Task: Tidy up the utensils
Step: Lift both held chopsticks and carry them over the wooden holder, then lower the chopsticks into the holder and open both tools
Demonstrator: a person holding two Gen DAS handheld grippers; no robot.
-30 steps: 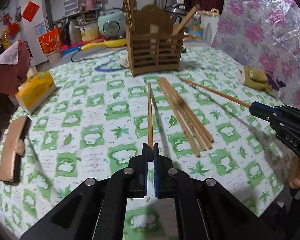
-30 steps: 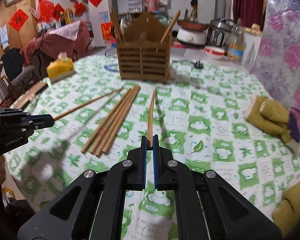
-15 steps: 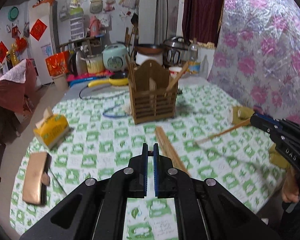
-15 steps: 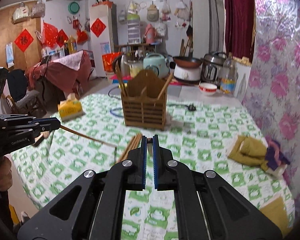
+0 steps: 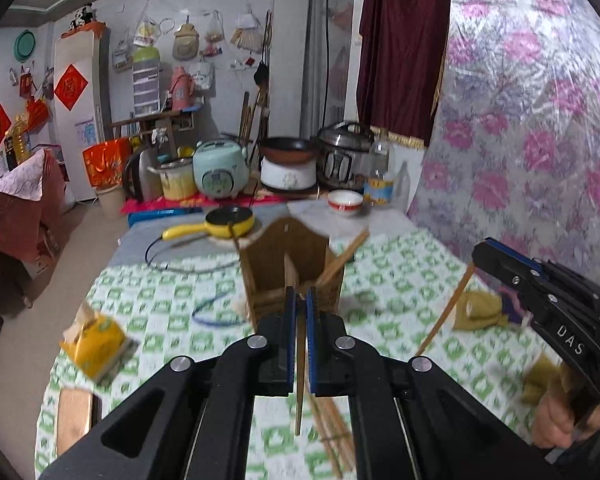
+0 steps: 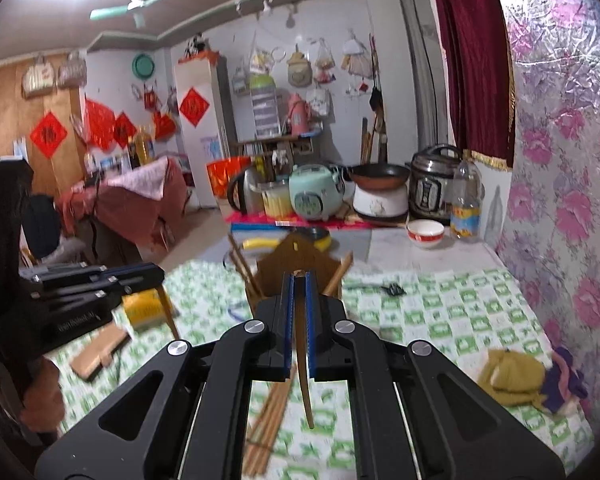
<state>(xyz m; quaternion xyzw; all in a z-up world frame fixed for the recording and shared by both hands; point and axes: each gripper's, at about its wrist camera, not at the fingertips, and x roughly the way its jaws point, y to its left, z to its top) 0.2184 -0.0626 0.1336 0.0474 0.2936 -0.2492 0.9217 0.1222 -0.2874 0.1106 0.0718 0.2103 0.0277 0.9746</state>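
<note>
While each claw is shut tight on one chopstick, the left claw [image 5: 298,312] and right claw [image 6: 298,292] hold them above the bench [image 5: 400,276]. More chopsticks [image 6: 268,412] lie below. Next, drop each into the wooden holder [image 5: 296,268] behind.

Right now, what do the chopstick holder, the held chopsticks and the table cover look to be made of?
Chopstick holder: looks like wood or bamboo, matt brown, with slatted sides. Chopstick clamped in the left gripper and chopstick in the right gripper: plain tan sticks, probably bamboo or wood, unlacquered. Table cover: green-and-white printed sheet, possibly plastic or oilcloth; motion blur hides the finish.
</note>
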